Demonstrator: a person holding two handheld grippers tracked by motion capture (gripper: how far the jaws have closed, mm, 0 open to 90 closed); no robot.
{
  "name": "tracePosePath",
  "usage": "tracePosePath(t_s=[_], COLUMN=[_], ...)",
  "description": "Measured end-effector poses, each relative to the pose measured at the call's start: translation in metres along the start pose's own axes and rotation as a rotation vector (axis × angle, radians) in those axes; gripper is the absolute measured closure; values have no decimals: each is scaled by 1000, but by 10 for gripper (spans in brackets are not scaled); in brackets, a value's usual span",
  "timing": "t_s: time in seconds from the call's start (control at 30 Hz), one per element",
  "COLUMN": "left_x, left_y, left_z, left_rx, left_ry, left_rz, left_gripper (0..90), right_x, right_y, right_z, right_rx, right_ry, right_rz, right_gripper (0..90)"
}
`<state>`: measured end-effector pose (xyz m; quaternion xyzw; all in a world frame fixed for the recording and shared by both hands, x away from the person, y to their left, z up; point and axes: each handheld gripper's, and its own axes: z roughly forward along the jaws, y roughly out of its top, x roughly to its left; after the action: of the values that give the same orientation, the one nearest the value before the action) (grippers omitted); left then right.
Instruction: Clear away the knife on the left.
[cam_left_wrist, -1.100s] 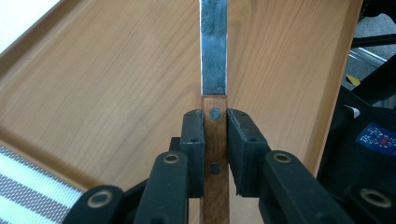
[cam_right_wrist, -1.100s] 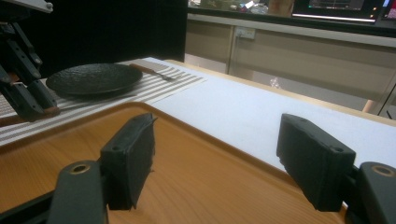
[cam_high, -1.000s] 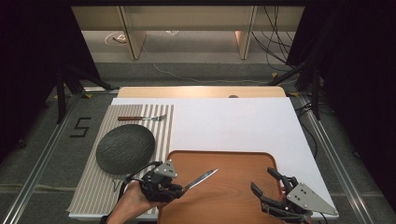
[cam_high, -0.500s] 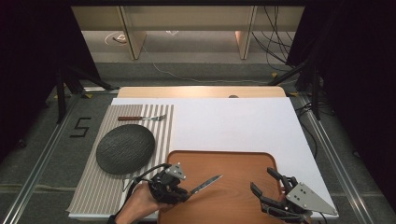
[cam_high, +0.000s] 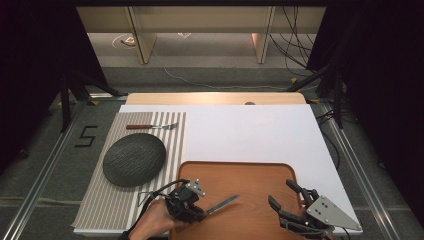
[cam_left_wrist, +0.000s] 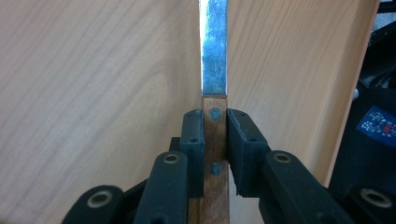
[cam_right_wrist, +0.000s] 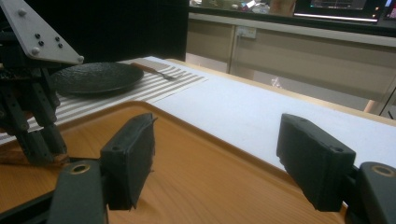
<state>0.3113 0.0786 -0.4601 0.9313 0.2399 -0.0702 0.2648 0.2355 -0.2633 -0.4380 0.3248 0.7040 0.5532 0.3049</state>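
Wooden-handled steel table knife: clamped by left gripper at handle; probably lower level onto wooden tray; right gripper agape, empty.

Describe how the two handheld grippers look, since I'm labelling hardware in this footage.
Both are black and built of jointed links. The left gripper has blocky rectangular pads with small round fasteners, brass-coloured pivot pins, a thin black cable looping off behind and a small grey plate on top. The right gripper carries a larger grey three-cornered plate dotted with small holes, and has the same blocky black pads.
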Motion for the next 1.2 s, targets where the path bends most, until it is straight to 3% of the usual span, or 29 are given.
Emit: tracePosePath(t_s=[0.3, 0.47, 0.53, 0.63, 0.77, 0.87, 1.0, 1.2], left_x=[3, 2, 1, -3, -10, -17, -22, -29], left_y=[-1, -2, -1, 2, 5, 7, 8, 9], left_z=[6, 5, 2, -5, -13, -13, -8, 0], left_rx=[9, -6, -32, -76, -145, -186, -187, -191], left_ry=[-22, -25, -35, -7, 9, 29, 39, 48], left_rz=[-9, 8, 2, 6, 53, 101, 142, 205], left_gripper=[764, 752, 675, 518, 388, 351, 322, 426], right_x=[0, 0, 0, 0, 0, 1, 0, 0], right_y=[0, 0, 0, 0, 0, 0, 0, 0], right_z=[0, 0, 0, -1, 0, 0, 0, 0], right_rx=[-3, -2, -3, -4, -2, -4, -4, -4], right_ry=[4, 5, 5, 4, 5, 5, 5, 5], right_rz=[-1, -2, -2, -2, -2, -4, -2, -3], right_gripper=[289, 289, 289, 289, 290, 290, 289, 290])
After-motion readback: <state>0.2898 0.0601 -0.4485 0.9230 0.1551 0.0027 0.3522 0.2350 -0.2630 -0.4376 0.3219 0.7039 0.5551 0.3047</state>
